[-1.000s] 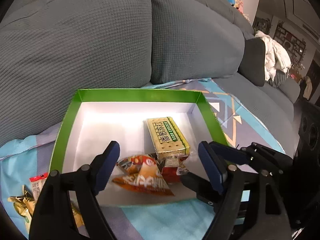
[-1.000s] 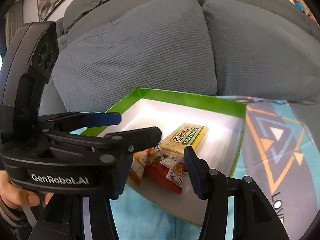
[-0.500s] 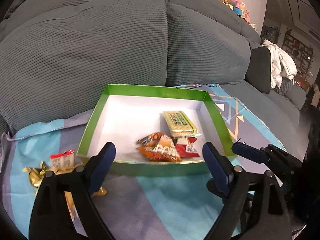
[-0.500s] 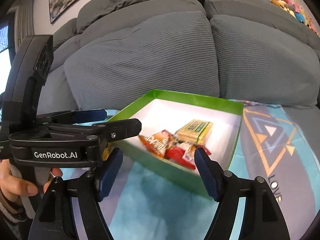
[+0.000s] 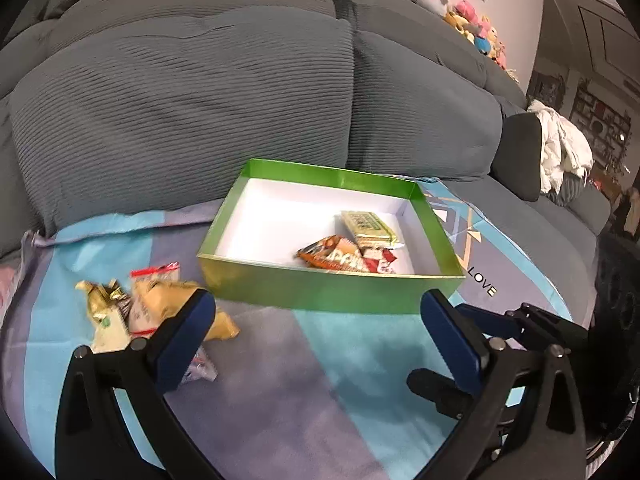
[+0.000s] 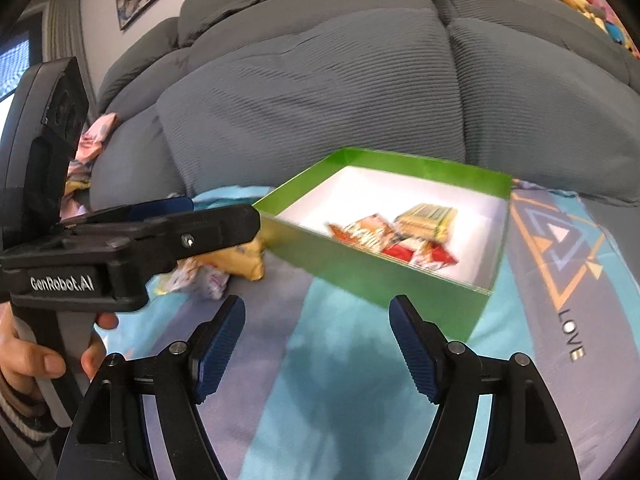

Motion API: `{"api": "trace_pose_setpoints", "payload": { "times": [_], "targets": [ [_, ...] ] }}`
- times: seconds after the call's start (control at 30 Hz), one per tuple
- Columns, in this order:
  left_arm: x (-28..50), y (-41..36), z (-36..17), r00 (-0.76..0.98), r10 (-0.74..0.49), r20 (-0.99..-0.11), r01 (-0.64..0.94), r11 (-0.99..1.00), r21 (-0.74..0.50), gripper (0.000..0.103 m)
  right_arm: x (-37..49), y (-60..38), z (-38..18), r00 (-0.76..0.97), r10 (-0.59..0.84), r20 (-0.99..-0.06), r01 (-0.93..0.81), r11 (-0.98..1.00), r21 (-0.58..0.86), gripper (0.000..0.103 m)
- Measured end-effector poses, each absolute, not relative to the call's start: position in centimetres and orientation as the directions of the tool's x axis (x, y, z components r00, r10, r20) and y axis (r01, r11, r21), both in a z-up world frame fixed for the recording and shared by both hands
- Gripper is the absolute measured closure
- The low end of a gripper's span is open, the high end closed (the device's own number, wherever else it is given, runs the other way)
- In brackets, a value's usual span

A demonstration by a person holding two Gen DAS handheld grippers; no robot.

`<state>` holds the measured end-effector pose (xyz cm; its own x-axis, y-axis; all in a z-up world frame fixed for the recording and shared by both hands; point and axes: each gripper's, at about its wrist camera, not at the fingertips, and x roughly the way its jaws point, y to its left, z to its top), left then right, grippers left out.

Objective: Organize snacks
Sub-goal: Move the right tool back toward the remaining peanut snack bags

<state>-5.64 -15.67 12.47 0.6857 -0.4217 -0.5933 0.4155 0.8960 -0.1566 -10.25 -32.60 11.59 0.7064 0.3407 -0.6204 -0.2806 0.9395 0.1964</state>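
A green box (image 5: 332, 292) with a white inside sits on a patterned cloth on the sofa seat. In it lie a green-and-yellow cracker pack (image 5: 366, 226), an orange snack bag (image 5: 334, 256) and a red packet (image 5: 380, 264). The box also shows in the right wrist view (image 6: 384, 276). Several loose snacks (image 5: 152, 308) in gold and red-white wrappers lie on the cloth left of the box. My left gripper (image 5: 320, 340) is open and empty, in front of the box. My right gripper (image 6: 320, 344) is open and empty, in front of the box.
Grey sofa back cushions (image 5: 200, 92) rise right behind the box. The blue and purple cloth (image 5: 304, 392) covers the seat. White clothes (image 5: 564, 152) lie on the far sofa section. The left gripper's body (image 6: 132, 248) is at the left of the right wrist view.
Both grippers have pulled back from over the box towards the front. The orange bag and red packet stay in the box. The loose snacks on the left have come into view.
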Motion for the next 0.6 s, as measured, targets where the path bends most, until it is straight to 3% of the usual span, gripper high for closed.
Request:
{"api": "trace_pose_setpoints", "payload": {
  "times": [0.6],
  "targets": [
    [-8.5,-1.5,7.9,0.716,-0.296,-0.632,0.156,0.95,-0.269,0.0,-10.8,-26.0,9.0,0.564,0.472,-0.677,-0.442,0.866,0.235,0.028]
  ]
}}
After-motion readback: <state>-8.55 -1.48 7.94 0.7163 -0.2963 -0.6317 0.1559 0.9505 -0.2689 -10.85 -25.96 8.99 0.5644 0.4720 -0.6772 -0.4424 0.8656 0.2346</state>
